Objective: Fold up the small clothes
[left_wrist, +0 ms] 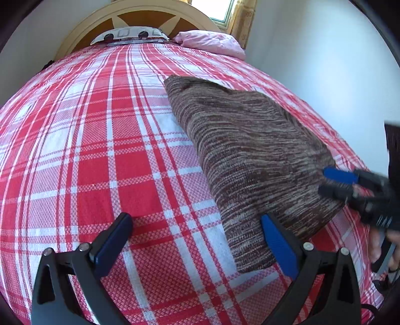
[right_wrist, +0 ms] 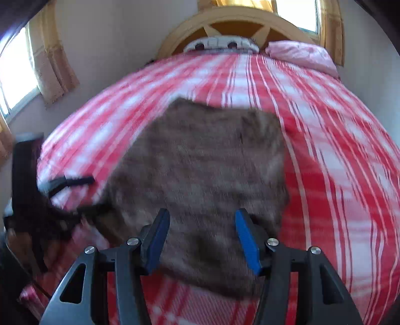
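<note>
A folded brown striped knit garment (left_wrist: 250, 155) lies flat on the red and white plaid bedspread (left_wrist: 100, 150), right of the middle. My left gripper (left_wrist: 197, 230) is open just above the spread, and its right finger (left_wrist: 277, 245) hangs over the garment's near left edge. My right gripper (left_wrist: 322, 180) reaches in from the right over the garment's near right corner. In the blurred right wrist view the garment (right_wrist: 205, 162) fills the middle. The right gripper (right_wrist: 200, 217) stands open over its near edge with no cloth pinched. The left gripper (right_wrist: 90, 193) shows at the left.
A patterned pillow (left_wrist: 130, 35) and a pink pillow (left_wrist: 210, 42) lie at the wooden headboard (left_wrist: 140, 12). A white wall (left_wrist: 312, 62) runs close along the bed's right side. Curtained windows (right_wrist: 15, 75) are on the left. A hand (left_wrist: 385, 245) holds the right gripper.
</note>
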Demonstrator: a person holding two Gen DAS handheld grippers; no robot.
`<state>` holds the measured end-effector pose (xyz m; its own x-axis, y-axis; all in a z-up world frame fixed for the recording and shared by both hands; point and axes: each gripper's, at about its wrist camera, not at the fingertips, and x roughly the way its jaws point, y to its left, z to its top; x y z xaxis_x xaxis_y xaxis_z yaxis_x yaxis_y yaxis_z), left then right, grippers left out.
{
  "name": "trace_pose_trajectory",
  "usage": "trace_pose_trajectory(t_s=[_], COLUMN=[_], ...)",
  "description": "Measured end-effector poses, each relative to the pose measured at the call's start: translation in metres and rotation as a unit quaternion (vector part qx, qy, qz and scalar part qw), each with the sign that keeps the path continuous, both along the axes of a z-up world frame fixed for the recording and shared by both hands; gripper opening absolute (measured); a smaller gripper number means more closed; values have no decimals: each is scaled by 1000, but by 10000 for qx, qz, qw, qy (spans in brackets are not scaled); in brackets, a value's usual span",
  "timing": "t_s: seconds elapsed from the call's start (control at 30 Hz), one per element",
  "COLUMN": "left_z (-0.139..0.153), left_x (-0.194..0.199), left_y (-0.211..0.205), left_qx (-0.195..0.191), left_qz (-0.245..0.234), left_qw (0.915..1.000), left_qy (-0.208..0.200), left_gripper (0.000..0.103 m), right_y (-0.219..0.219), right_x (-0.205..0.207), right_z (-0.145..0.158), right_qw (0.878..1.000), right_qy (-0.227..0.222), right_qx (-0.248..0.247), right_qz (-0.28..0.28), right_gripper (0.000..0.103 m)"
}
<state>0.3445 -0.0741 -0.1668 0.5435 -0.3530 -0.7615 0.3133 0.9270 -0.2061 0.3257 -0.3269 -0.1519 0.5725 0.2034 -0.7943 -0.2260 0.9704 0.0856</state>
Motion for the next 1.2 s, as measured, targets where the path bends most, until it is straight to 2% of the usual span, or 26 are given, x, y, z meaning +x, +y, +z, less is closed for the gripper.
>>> trace_pose_trajectory(t_s=[0.13,0.23,0.33,0.47,0.57,0.7,0.97,1.2], left_z=[-1,1,8,25,29,22,8,5], left_x=[1,1,0,7,24,40,53,55], left_y=[-5,2,10,12,2,-20,-30,-35], left_qx=[191,52,-121,-170,-138,174,180,134], left_qz=[-3,40,214,326,266,170,69,-16], left_qw=[9998,10000,9997,9990,9993,9995,9998,9999], left_qy=[-9,-6,23,-262,-216,-206,-28,25], left_gripper=[103,103,103,103,103,103,103,103], right_y=[2,1,-7,-40,-63,-81,-83,-89], right_x=[-10,-7,-13,-11,10,42,91,120], right_z=[-12,-6,4,15,13,5,-10,-21], right_qw=[9991,9995,9991,9947,9909,9835,9865,9823], right_qy=[-266,-228,-361,-616,-514,-265,-14,208], right_qx=[-305,-208,171,811,1134,1616,1437,1681], right_qz=[106,55,140,-146,-508,-764,-790,-797], right_gripper=[56,58,58,58,63,63,63,63])
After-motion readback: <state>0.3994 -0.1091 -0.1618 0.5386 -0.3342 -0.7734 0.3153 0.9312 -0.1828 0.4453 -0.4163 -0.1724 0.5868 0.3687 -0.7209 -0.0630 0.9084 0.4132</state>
